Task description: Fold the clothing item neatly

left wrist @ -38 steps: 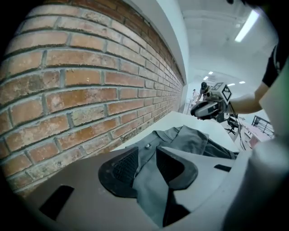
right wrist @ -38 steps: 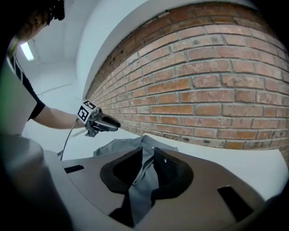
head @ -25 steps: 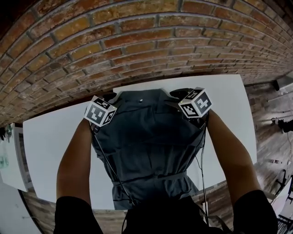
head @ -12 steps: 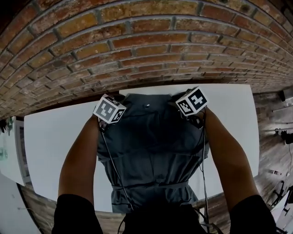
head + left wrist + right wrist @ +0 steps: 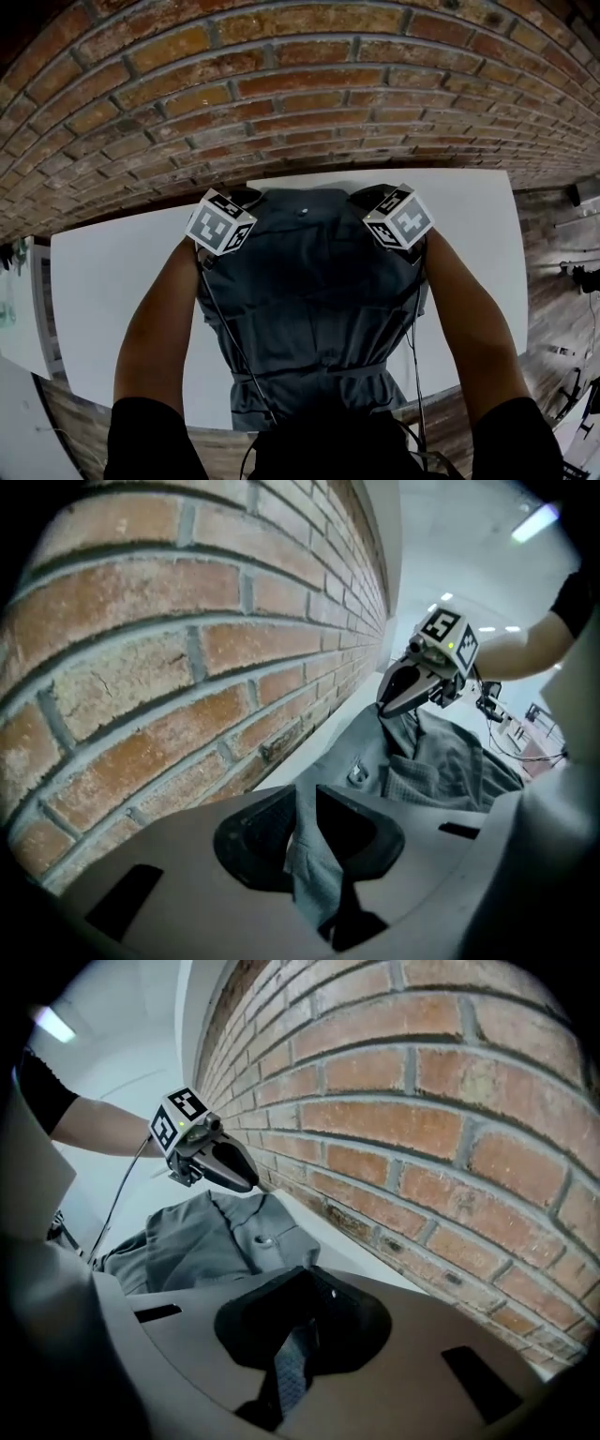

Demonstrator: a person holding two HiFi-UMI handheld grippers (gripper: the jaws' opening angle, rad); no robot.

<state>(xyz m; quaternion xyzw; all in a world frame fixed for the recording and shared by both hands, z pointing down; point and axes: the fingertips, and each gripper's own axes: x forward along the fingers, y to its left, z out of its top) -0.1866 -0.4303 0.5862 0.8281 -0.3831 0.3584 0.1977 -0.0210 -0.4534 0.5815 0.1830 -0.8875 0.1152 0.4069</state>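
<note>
Clothing item (image 5: 309,300) is what to watch: a dark grey garment spread flat on the white table (image 5: 112,300), its collar end at the far edge just beside the brick wall (image 5: 281,94), and its gathered waist seam down at the near edge, where the person's body hides the rest. A small pale button (image 5: 304,212) sits in the middle of the far end. Now the corners. At the far left shoulder, the left gripper (image 5: 305,803) has just been closing its jaws, and a thick fold of grey cloth runs right between the black pads, pinched on both sides. Over at the far right shoulder, the right gripper (image 5: 305,1307) has just been closing too. Its jaws are nearly together, with only a thin strip of the same fabric squeezed in the gap. Both tools point steeply down at the tabletop, their marker cubes, left (image 5: 220,221) and right (image 5: 398,217), sitting over the two shoulders. Bare forearms, left (image 5: 155,328) and right (image 5: 469,319), reach out from the near side along either edge of the garment. Thin black cables (image 5: 225,337) trail back across the cloth toward the person. White tabletop shows to the left and right of the garment.
</note>
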